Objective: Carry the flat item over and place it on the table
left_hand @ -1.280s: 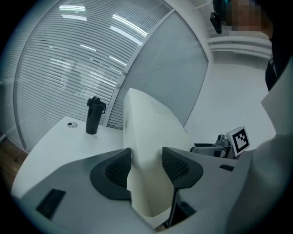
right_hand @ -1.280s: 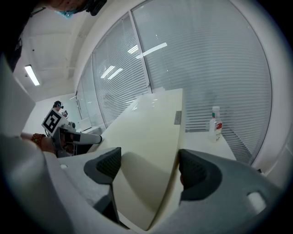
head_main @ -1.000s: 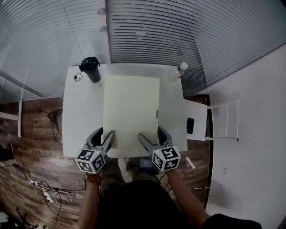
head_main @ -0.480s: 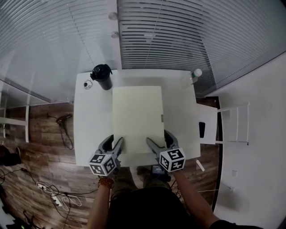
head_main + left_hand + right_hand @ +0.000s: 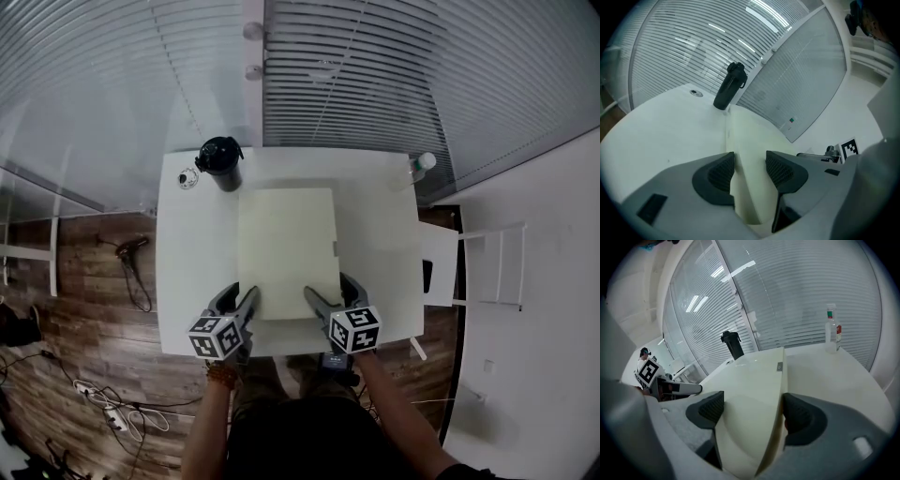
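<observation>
Interior with slatted blinds (image 5: pixel 375 75) behind glass walls across the top of the frame and a wood-plank floor (image 5: pixel 84 281) at the left; white table (image 5: pixel 192 262) at centre. Lower centre, nearest: left gripper (image 5: pixel 242 292), jaws standing apart, the near left corner of the flat board (image 5: pixel 286 244) lying between them; in the left gripper view the board fills the gap between the two pads. Beside it, right gripper (image 5: pixel 328 286), jaws likewise apart, astride the board's near right corner; in the right gripper view the board's right edge lies close against the right-hand pad, while its pale face runs off toward the other pad. Board: pale cream, rectangular, lying flat on the table top at mid-frame, its near edge just inside the table's near edge, a small tab on its right edge. Beyond it, upper left of the table: black lidded flask (image 5: pixel 218 161), upright, near the board's far left corner, with a small round item (image 5: pixel 187 177) just beside it. Far right corner of the table: clear bottle (image 5: pixel 419 167), upright. Right of the table: white chair (image 5: pixel 487 267).
</observation>
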